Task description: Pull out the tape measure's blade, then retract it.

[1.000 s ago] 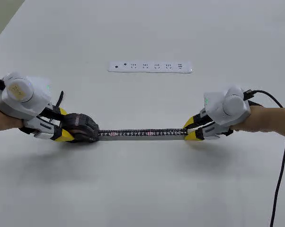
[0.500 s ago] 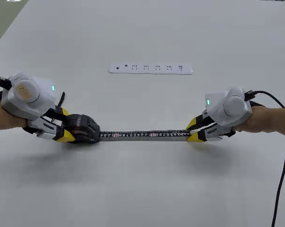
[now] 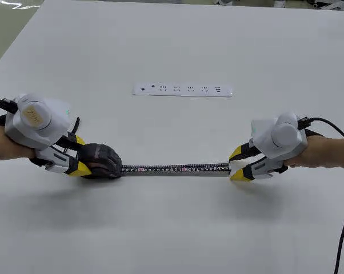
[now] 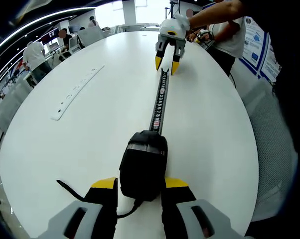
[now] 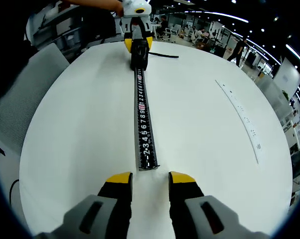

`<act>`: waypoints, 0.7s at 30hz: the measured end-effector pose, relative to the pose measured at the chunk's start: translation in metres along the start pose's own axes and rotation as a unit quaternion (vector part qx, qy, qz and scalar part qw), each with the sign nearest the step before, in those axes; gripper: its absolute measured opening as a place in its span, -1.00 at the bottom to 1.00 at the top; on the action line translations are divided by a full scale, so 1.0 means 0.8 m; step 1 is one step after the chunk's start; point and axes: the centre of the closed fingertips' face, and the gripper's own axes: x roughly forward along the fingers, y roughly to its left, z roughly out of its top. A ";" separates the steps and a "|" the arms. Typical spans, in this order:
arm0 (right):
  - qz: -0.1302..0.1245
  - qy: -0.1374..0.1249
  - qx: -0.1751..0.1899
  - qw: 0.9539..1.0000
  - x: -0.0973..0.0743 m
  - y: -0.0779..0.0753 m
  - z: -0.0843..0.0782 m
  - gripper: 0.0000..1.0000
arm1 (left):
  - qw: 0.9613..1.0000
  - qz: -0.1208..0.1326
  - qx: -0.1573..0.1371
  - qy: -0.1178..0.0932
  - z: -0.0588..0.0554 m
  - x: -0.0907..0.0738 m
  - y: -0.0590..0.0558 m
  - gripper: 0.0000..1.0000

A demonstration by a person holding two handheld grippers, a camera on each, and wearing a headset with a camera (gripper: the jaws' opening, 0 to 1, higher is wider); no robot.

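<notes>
Where the white table (image 3: pixel 178 228) ran wide before and behind it, we recorded the tape measure (image 3: pixel 99 161) resting on the surface, its case clamped between the jaws of the left gripper (image 3: pixel 80 155) and its blade (image 3: pixel 175 169) drawn flat toward the right gripper (image 3: pixel 236 164). Right jaws: parted, gripping nothing. A power strip (image 3: pixel 182 89) lay well beyond the blade; a cable (image 3: pixel 343 217) trailed near the right edge. From the right gripper view we noted the blade's hook (image 5: pixel 148 167) just ahead of the tips, untouched; from the left gripper view, people (image 4: pixel 34 54) past the table's rim.
</notes>
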 end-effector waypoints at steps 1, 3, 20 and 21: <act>-0.001 0.000 0.000 1.000 -0.001 0.000 0.000 -0.42 | 1.000 0.001 -0.001 0.000 0.000 -0.001 0.001 -0.36; -0.006 0.001 0.003 1.000 -0.004 -0.002 -0.001 -0.38 | 1.000 0.008 -0.005 -0.004 -0.002 -0.007 0.006 -0.33; -0.049 -0.028 0.032 0.998 -0.039 0.008 0.013 0.15 | 0.997 0.042 -0.052 -0.032 -0.003 -0.041 -0.015 0.20; -0.050 -0.031 0.038 0.998 -0.041 0.010 0.014 0.19 | 0.997 0.044 -0.052 -0.035 -0.002 -0.042 -0.017 0.22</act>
